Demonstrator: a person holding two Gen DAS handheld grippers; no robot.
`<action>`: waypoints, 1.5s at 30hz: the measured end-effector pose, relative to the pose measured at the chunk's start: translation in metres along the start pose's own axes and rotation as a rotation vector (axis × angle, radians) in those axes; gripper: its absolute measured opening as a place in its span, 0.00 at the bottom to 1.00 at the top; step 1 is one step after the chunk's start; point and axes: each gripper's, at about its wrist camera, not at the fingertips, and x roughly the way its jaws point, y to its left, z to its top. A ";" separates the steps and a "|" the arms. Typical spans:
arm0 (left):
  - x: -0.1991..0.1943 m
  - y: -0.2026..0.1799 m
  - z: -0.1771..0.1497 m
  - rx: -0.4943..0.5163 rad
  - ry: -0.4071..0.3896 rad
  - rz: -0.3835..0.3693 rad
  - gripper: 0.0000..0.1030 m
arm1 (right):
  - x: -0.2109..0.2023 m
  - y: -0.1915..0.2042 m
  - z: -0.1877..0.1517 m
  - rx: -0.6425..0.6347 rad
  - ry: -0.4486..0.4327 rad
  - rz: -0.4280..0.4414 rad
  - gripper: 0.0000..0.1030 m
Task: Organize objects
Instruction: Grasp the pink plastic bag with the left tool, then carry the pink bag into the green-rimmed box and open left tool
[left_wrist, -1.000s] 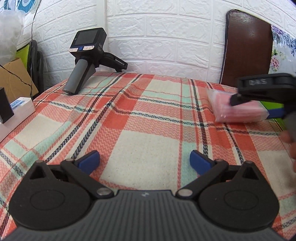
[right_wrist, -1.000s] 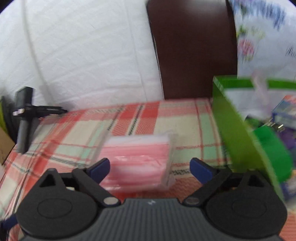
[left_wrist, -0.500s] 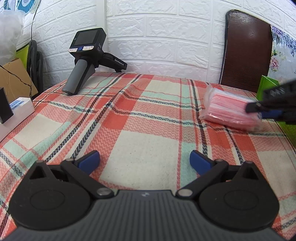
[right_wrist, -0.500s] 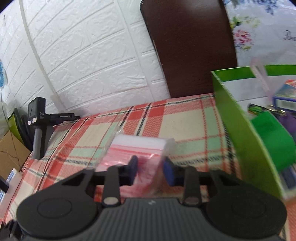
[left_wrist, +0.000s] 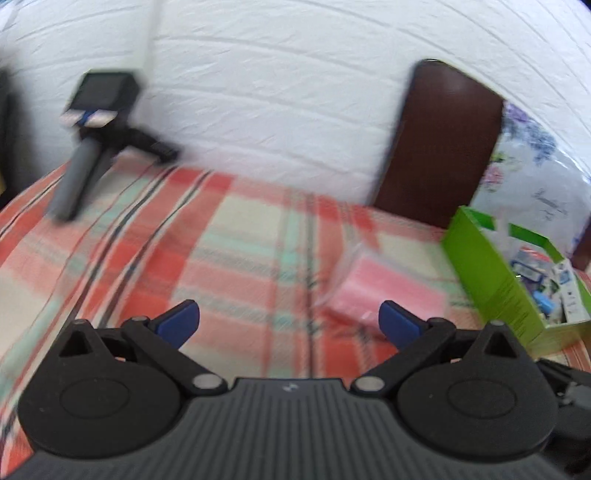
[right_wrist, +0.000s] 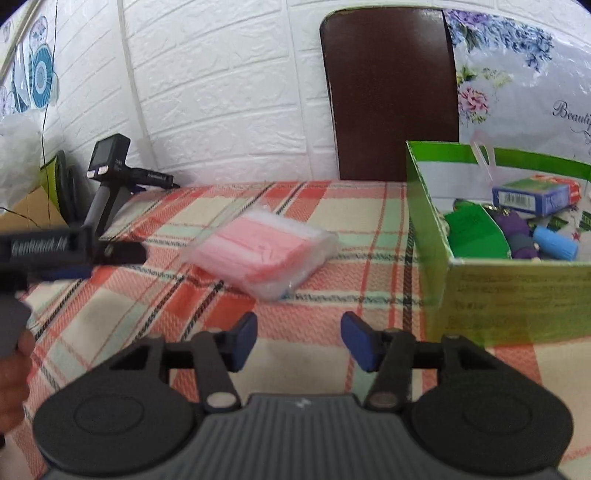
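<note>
Both claws, left claw (left_wrist: 288, 320) and right claw (right_wrist: 298, 338), gape above the plaid tablecloth (right_wrist: 362, 218) before a white brick wall (right_wrist: 229, 92).

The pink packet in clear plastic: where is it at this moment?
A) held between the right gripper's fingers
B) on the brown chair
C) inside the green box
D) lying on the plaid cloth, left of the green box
D: the pink packet lies flat on the plaid cloth, apart from the open right gripper and outside the green box.
</note>
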 end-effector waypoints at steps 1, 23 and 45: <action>0.006 -0.009 0.008 0.034 -0.004 -0.015 1.00 | 0.003 0.002 0.003 -0.010 -0.003 0.003 0.55; 0.019 -0.065 0.019 0.114 0.101 -0.283 0.75 | 0.004 0.028 0.016 -0.136 -0.172 -0.017 0.58; 0.062 -0.246 0.045 0.400 -0.028 -0.198 0.82 | -0.039 -0.134 0.047 0.054 -0.306 -0.337 0.85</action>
